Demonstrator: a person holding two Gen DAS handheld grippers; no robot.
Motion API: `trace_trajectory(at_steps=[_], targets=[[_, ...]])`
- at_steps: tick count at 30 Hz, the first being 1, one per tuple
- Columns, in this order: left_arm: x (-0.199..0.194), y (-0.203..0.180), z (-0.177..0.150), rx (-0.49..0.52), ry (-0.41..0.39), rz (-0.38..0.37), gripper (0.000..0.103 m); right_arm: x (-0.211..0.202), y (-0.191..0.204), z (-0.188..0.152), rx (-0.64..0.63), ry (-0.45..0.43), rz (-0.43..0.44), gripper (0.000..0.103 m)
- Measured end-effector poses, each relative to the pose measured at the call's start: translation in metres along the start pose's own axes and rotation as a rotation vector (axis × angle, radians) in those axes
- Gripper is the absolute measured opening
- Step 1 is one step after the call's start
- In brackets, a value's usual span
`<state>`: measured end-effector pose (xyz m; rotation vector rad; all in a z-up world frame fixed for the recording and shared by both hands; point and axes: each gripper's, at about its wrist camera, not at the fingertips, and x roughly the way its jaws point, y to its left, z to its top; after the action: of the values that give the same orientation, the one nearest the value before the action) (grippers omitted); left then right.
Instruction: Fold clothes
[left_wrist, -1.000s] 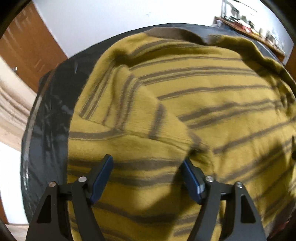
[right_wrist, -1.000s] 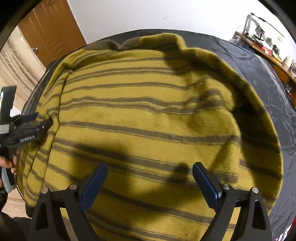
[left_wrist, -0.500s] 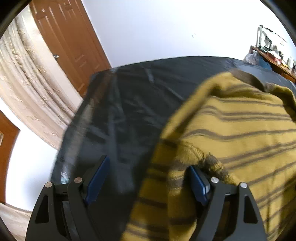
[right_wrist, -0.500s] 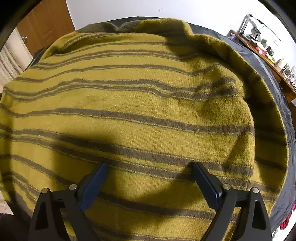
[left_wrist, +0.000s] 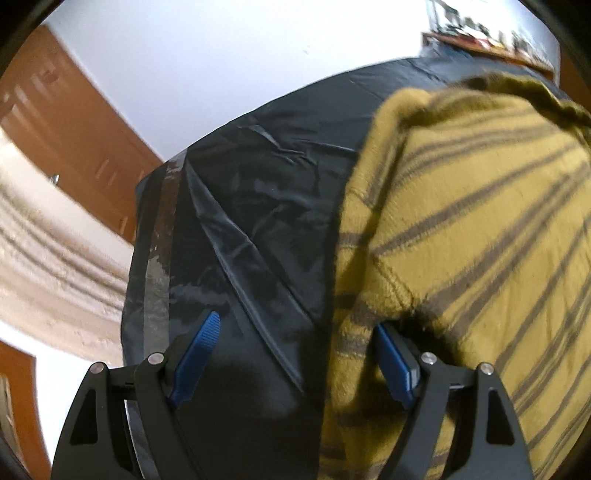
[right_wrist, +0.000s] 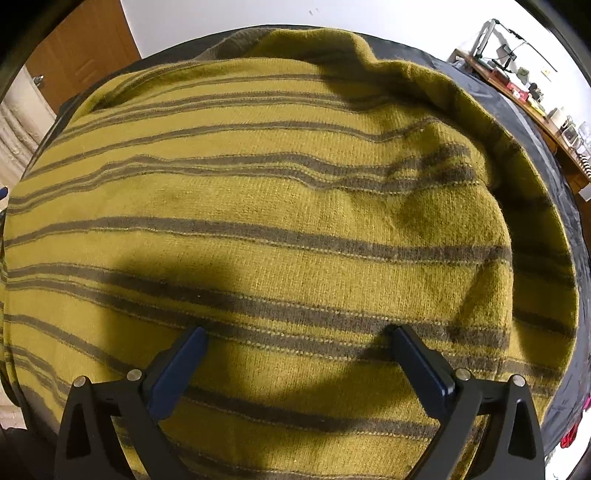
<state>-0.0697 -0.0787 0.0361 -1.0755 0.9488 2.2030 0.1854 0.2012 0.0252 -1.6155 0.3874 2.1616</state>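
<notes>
A mustard-yellow sweater with grey-brown stripes (right_wrist: 295, 206) lies spread on a table under a black cover (left_wrist: 258, 229). In the left wrist view the sweater (left_wrist: 472, 229) fills the right half, its left edge running down between my fingers. My left gripper (left_wrist: 295, 332) is open at that edge: the right blue pad (left_wrist: 395, 363) touches the fabric, the left pad (left_wrist: 195, 362) is over the black cover. My right gripper (right_wrist: 295, 343) is open low over the sweater's middle, nothing between its pads.
A brown wooden door (left_wrist: 74, 140) and a beige curtain (left_wrist: 55, 273) stand to the left beyond the table's edge. A cluttered wooden shelf (right_wrist: 532, 96) runs along the far right wall. Bare black cover (right_wrist: 569, 229) shows right of the sweater.
My left gripper has swung left, from over the folded sleeve to the sweater's left edge and bare cover. My right gripper has come lower and nearer to the fabric.
</notes>
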Motion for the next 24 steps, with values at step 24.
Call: trace_trajectory(at_steps=[24], targets=[[-0.096, -0.1, -0.007, -0.135, -0.042, -0.141, 0.088, -0.009, -0.017, -0.026, -0.051, -0.104, 0.026, 0.103]])
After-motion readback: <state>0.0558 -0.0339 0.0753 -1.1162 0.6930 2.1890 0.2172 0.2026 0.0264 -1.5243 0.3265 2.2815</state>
